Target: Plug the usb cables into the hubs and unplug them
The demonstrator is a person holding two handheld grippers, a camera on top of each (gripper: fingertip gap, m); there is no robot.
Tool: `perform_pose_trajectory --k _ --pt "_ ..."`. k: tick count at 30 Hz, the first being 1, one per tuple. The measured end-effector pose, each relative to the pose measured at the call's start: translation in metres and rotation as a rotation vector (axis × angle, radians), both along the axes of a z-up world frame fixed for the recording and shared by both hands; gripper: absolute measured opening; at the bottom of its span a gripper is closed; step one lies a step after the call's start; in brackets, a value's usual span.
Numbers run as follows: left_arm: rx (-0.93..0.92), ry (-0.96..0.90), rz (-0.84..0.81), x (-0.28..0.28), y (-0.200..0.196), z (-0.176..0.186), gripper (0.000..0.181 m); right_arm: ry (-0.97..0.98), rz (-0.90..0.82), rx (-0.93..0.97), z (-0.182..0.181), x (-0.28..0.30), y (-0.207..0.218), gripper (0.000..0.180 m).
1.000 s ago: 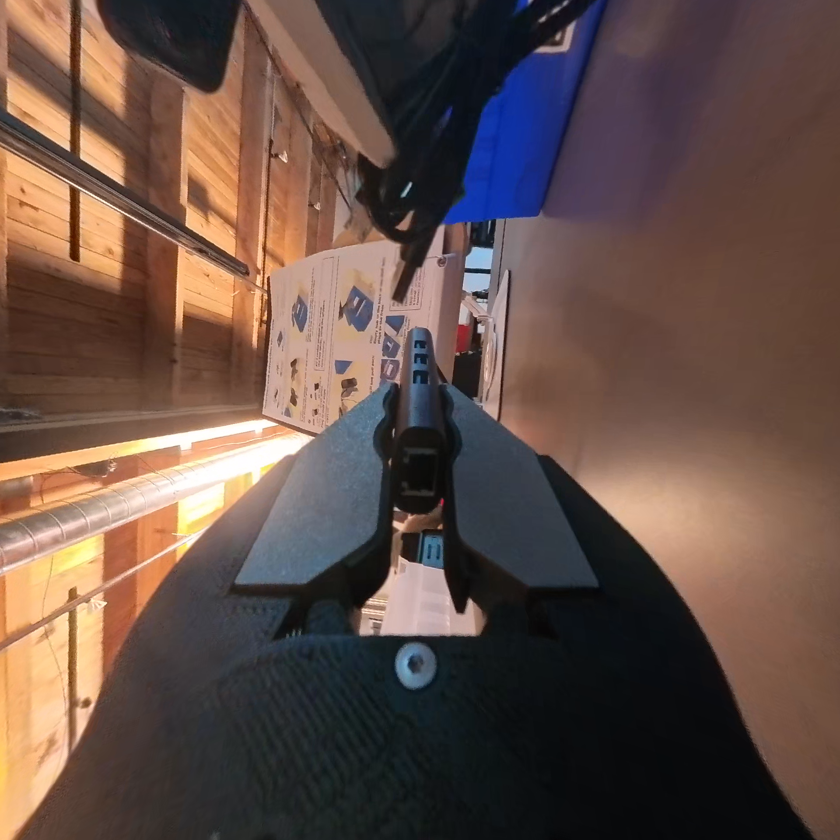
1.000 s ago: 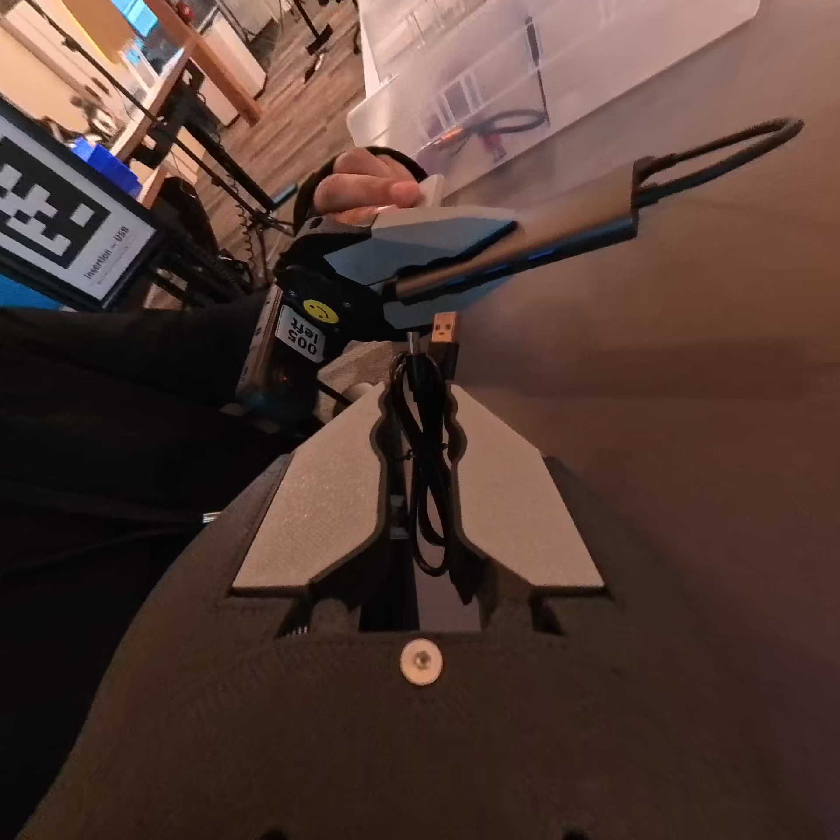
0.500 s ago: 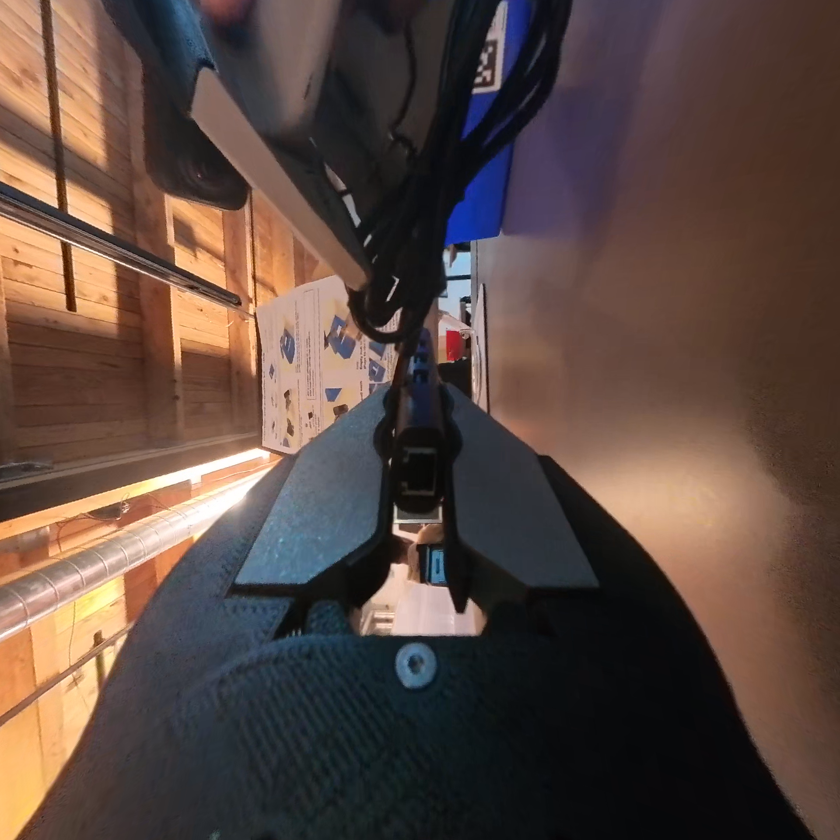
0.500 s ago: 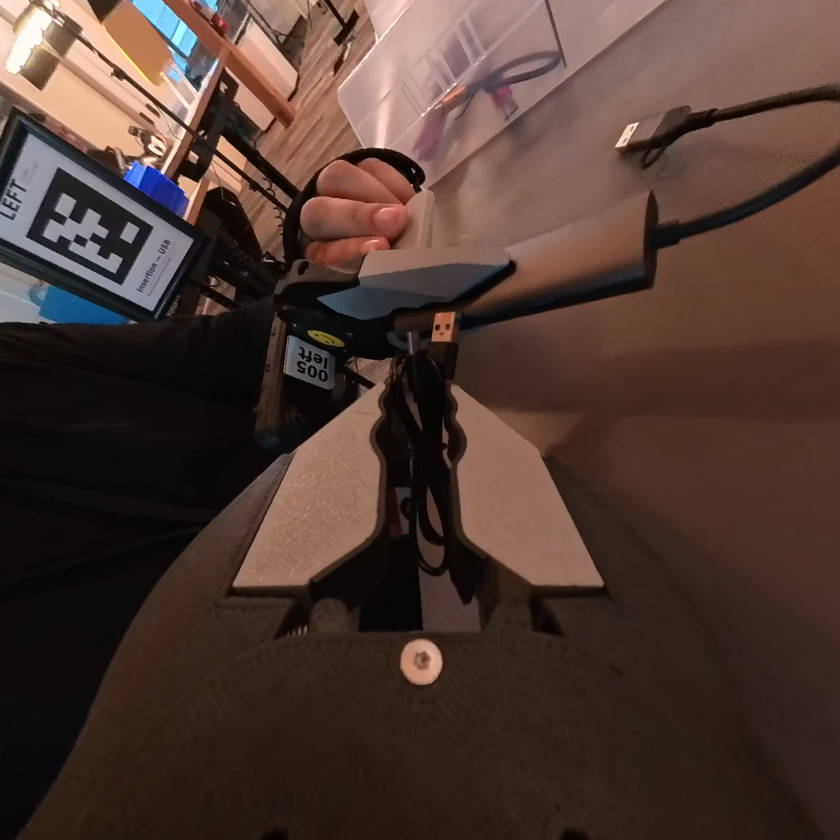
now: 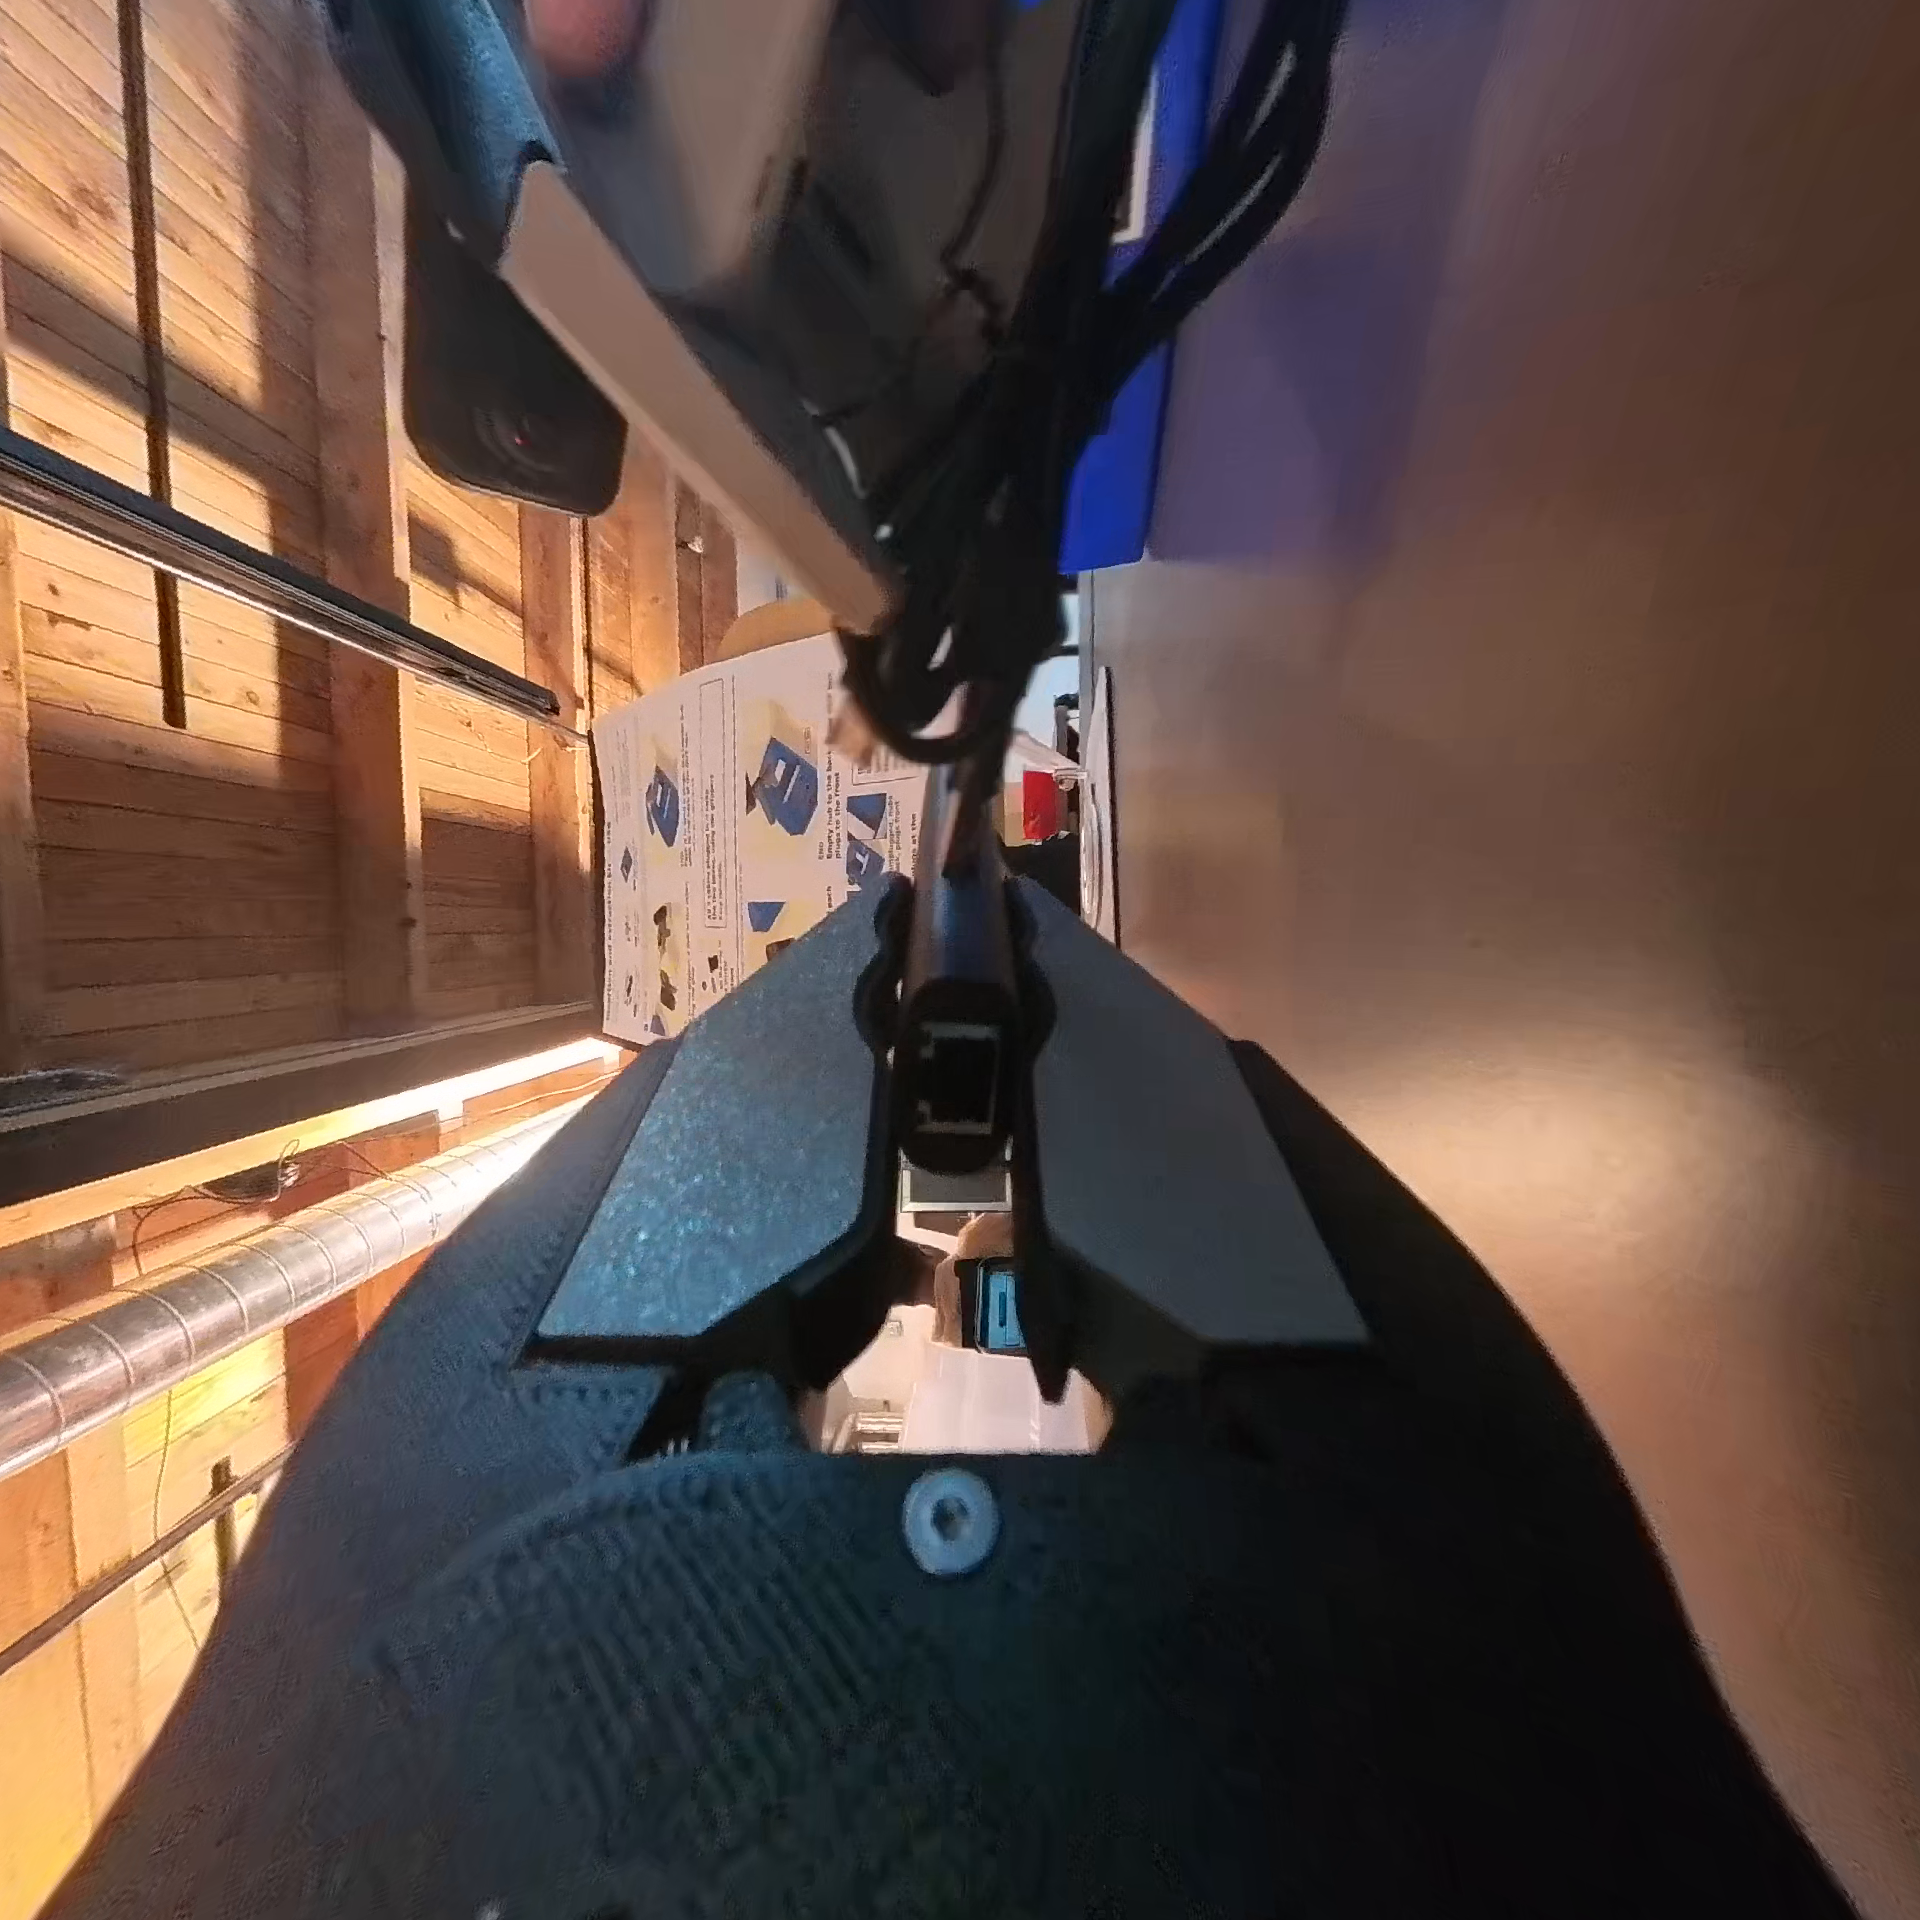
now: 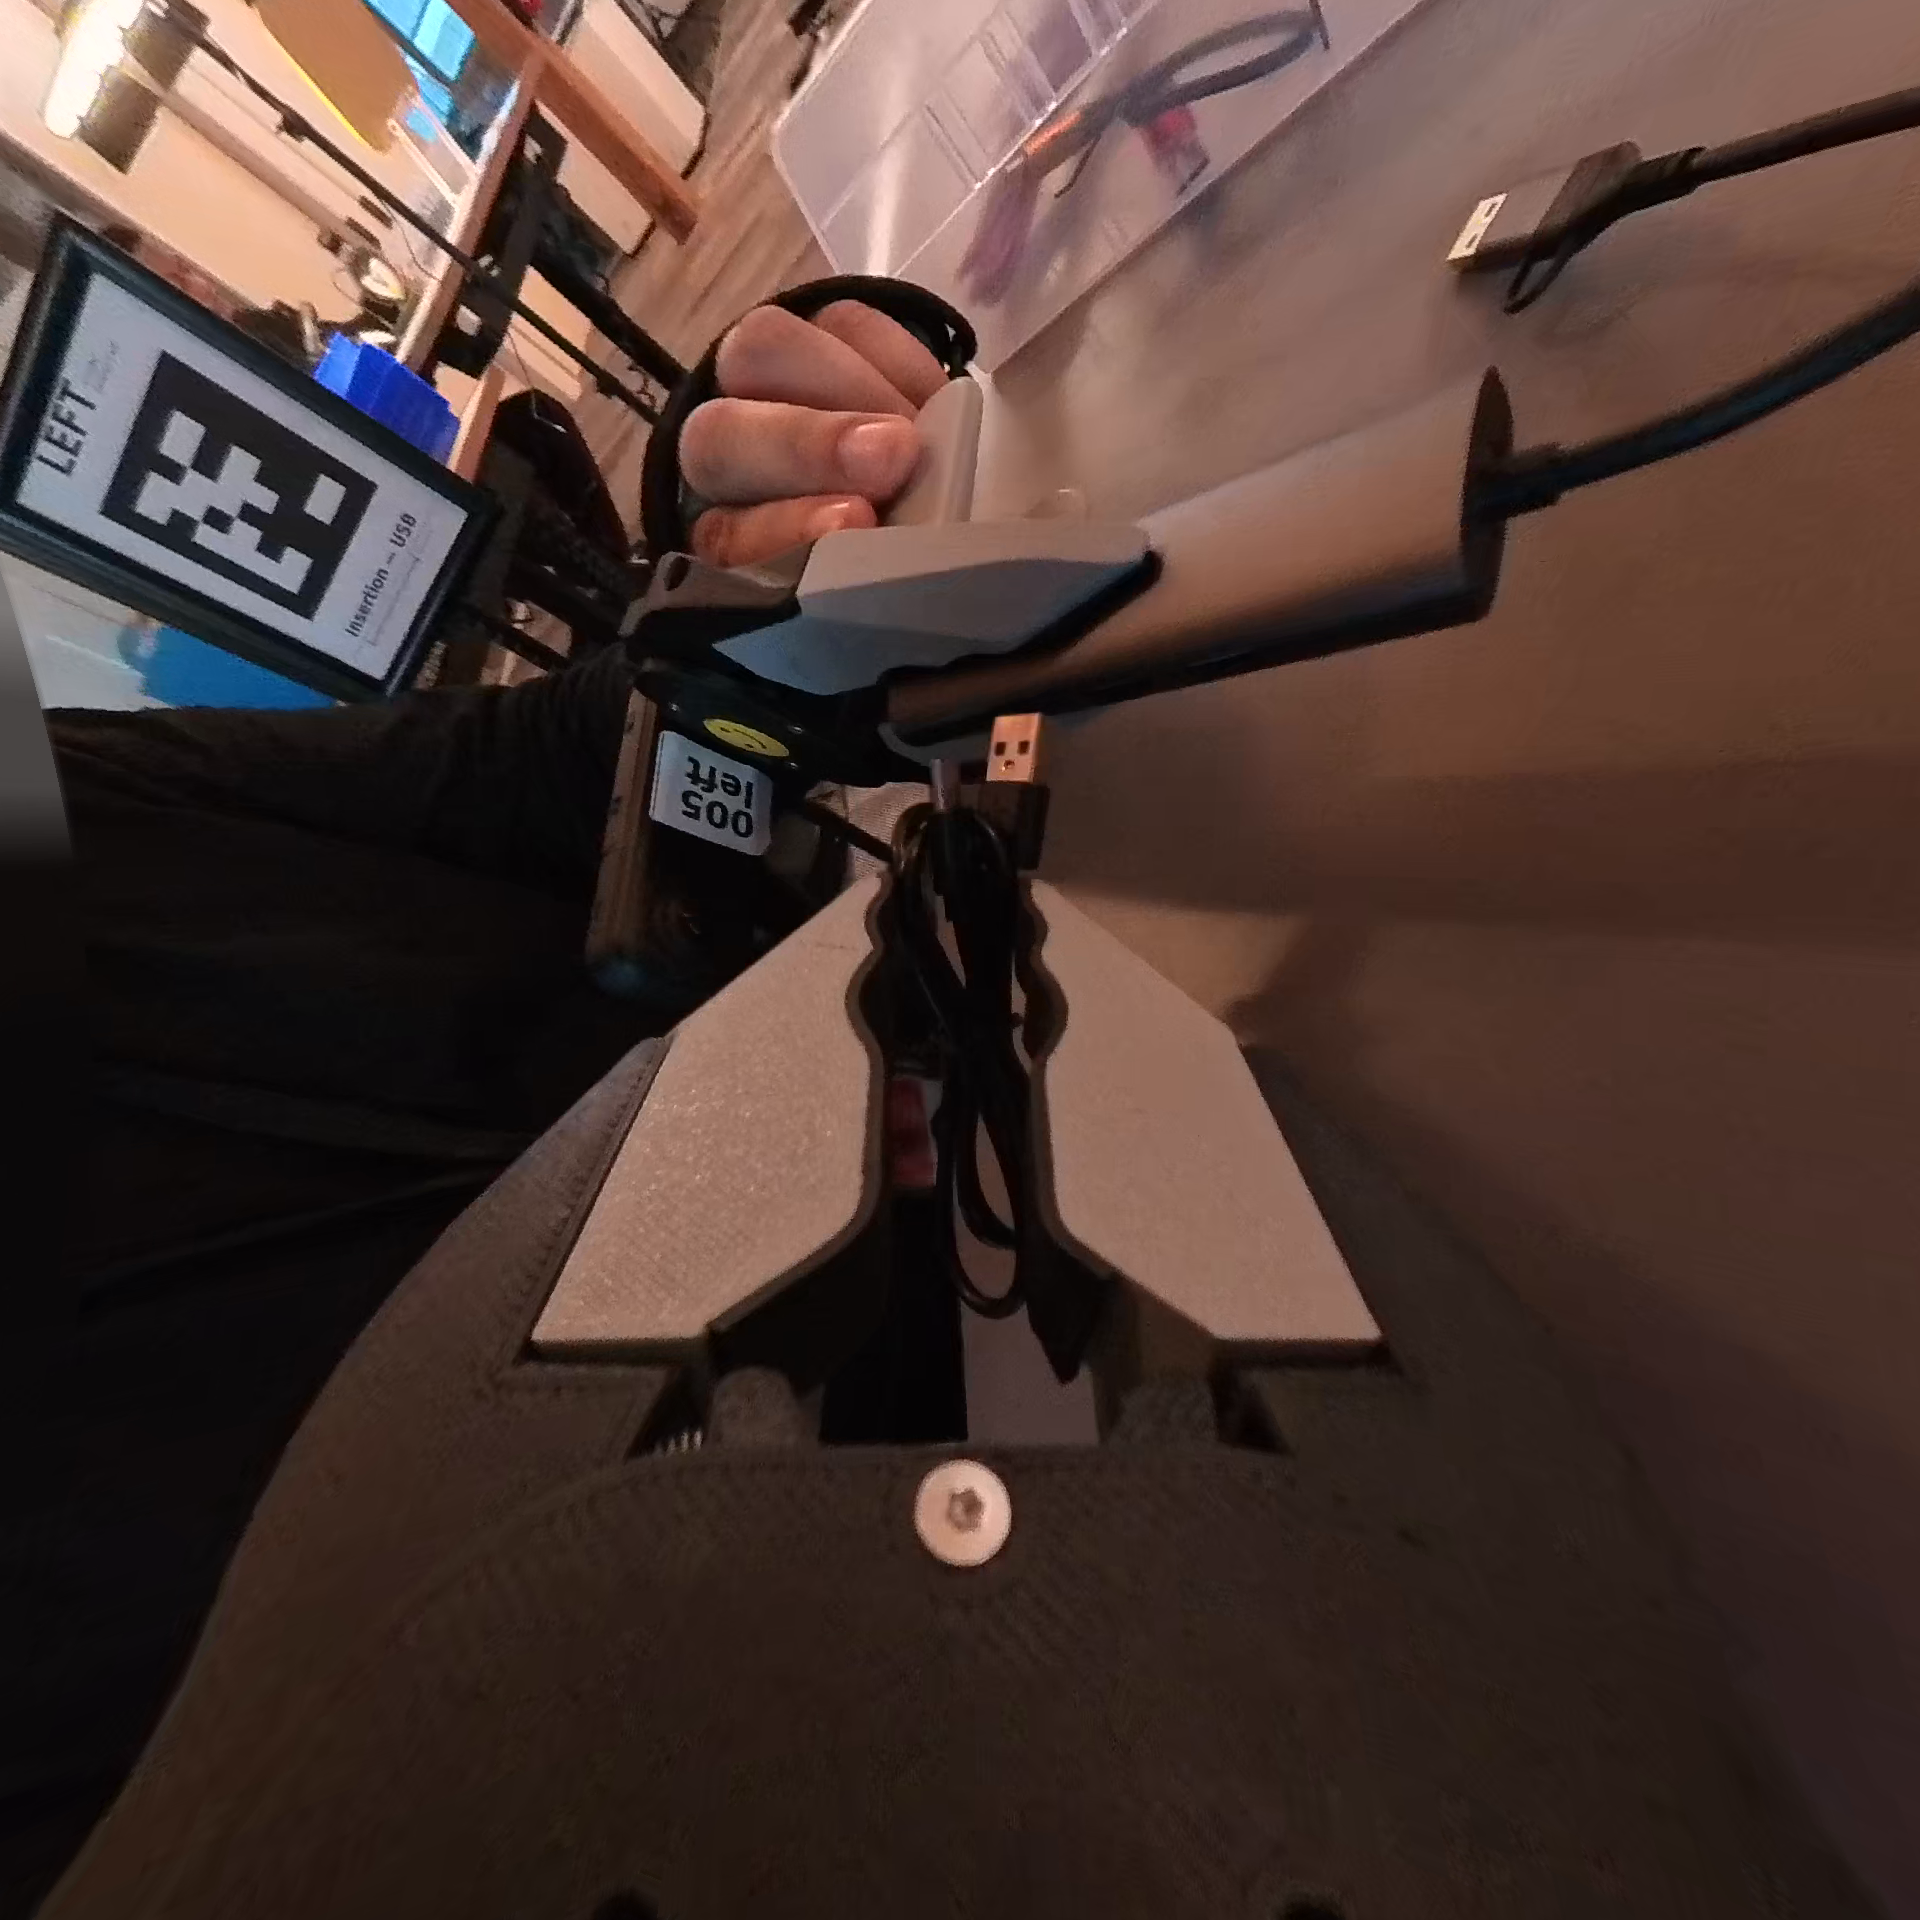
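Note:
My left gripper (image 5: 951, 914) is shut on a grey USB hub (image 5: 951, 1081), seen end-on with a square port facing the camera. The hub also shows in the right wrist view (image 6: 1299, 561), held out level over the table by the left gripper (image 6: 966, 592). My right gripper (image 6: 951, 894) is shut on a bundled black USB cable (image 6: 966, 1039). Its metal plug (image 6: 1013, 748) points up and sits right at the hub's lower long edge. I cannot tell whether it is in a port. In the left wrist view the right gripper (image 5: 727, 312) and cable bundle (image 5: 987, 582) loom just above the hub.
The hub's own black lead ends in a plug (image 6: 1538, 213) lying on the brown table (image 6: 1558, 1039). A clear bin with cables (image 6: 1091, 114) stands beyond. A framed marker sign (image 6: 229, 488), a blue box (image 5: 1132, 364) and an instruction sheet (image 5: 727, 831) stand at the edges. A hand (image 6: 810, 436) holds the left gripper. The tips of one gripper are about 6 cm away from the tips of the other.
The right gripper with the cable bundle has come closer to the hub, filling more of the left wrist view. The plug now sits against the hub's edge. Both grippers stay shut.

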State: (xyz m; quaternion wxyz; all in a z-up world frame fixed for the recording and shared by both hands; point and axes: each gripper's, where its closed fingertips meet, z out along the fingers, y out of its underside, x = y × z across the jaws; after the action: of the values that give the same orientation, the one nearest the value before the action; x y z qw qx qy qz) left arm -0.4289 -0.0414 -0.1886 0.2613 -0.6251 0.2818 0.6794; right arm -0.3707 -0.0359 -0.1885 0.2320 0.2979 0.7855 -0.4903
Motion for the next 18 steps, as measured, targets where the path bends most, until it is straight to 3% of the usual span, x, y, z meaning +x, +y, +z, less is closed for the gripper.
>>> perform_pose_trajectory --k 18 --pt "-0.042 0.006 -0.058 0.011 0.006 -0.004 0.014 -0.08 0.067 -0.017 -0.007 0.009 0.002 0.018"
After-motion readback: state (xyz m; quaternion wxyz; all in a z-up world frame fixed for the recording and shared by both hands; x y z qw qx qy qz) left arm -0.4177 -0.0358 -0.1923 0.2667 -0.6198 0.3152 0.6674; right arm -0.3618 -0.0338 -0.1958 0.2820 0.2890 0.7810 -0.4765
